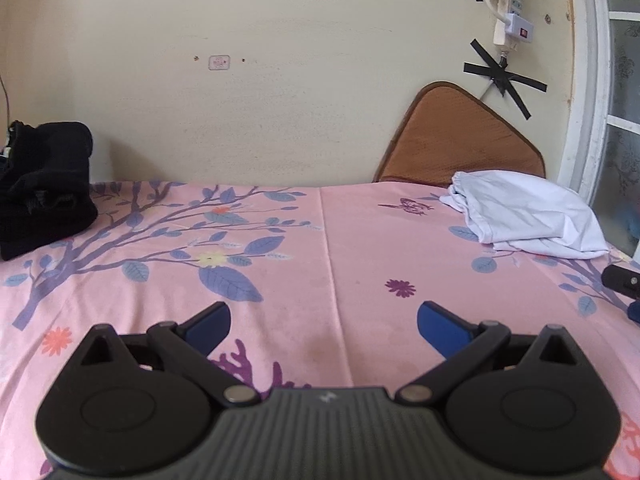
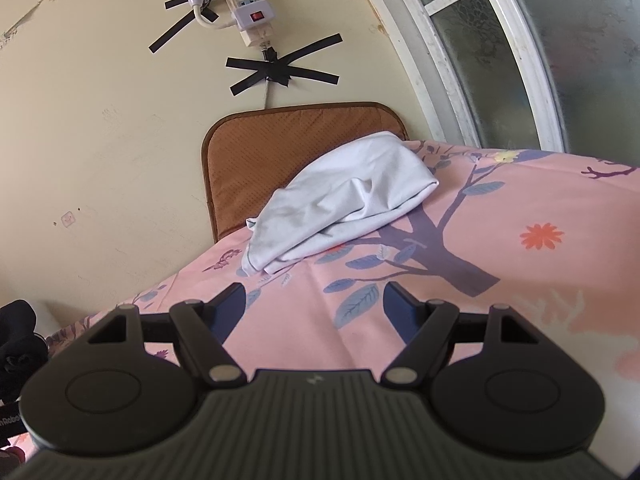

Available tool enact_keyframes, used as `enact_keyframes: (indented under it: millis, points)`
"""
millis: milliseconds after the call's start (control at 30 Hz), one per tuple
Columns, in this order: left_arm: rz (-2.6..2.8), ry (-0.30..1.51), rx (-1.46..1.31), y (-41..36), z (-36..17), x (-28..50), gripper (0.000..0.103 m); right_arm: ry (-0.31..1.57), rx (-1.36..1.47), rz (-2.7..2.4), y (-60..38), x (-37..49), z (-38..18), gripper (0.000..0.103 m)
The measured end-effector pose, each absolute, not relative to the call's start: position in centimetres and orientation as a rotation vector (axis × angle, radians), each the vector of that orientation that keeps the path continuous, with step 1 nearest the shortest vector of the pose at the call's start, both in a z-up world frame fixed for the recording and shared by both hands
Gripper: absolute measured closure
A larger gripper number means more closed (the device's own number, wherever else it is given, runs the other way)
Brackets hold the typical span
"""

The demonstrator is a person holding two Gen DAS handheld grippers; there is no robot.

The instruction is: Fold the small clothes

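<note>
On a bed spread with a pink floral sheet (image 1: 340, 240), we are holding both grippers low over the fabric, each with its blue-padded jaws standing wide apart and nothing between them.

The white garment (image 2: 344, 200) is lying bunched at the far side of the sheet, its upper edge resting against a brown mat (image 2: 248, 160) propped on the wall. From our right gripper (image 2: 314, 308) it is sitting close ahead at about twelve o'clock, its long axis running from seven o'clock up to one o'clock in that view, with a gathered, hemmed end nearest the fingers. From our left gripper (image 1: 324, 326) the same white garment (image 1: 528, 216) is lying well off at two o'clock, with open sheet between. We are judging the right hand the nearer one, and the coming reach to be its own: straight forward to the near hem, the left then crossing over to take a second corner.

A dark bundle of cloth (image 1: 44, 184) is sitting at ten o'clock of the left gripper, against the wall (image 1: 240, 100); whether it is clothing to fold, we cannot tell. No basket, box or other container is showing in either view. Folding is not yet under way.
</note>
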State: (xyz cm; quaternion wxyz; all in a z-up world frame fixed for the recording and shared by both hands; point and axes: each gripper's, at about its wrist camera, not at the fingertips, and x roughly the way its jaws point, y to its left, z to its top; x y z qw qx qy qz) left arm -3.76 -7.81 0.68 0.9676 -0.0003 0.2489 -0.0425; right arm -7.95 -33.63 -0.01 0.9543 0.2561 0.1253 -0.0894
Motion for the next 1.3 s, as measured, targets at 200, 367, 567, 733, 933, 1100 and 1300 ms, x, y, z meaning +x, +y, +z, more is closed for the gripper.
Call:
enact_keyframes:
  millis: [200,367,567,733,933,1100,1300]
  points:
    - [-0.058,0.509,0.056,-8.38,0.71,-4.01,0.0,0.251,0.522,-0.18,-33.67,-8.0,-0.06,0.025]
    - [-0.075,0.553,0.043,-8.11,0.57,-3.63,0.0,0.246,0.525,-0.18,-33.67,-8.09,-0.11,0.025]
    - [-0.083,0.551,0.076,-8.56,0.44,-3.85,0.0,0.243,0.528,-0.176,-33.64,-8.21,-0.08,0.025]
    - [-0.087,0.557,0.079,-8.53,0.43,-3.79,0.0,0.241,0.528,-0.174,-33.59,-8.27,-0.05,0.025]
    - [-0.094,0.557,0.089,-8.59,0.38,-3.85,0.0,0.242,0.528,-0.172,-33.48,-8.23,-0.01,0.025]
    - [-0.115,0.558,0.092,-8.63,0.37,-3.87,0.0,0.241,0.528,-0.173,-33.45,-8.25,-0.01,0.025]
    - [-0.116,0.56,0.099,-8.73,0.34,-3.89,0.0,0.237,0.529,-0.171,-33.37,-8.18,0.08,0.025]
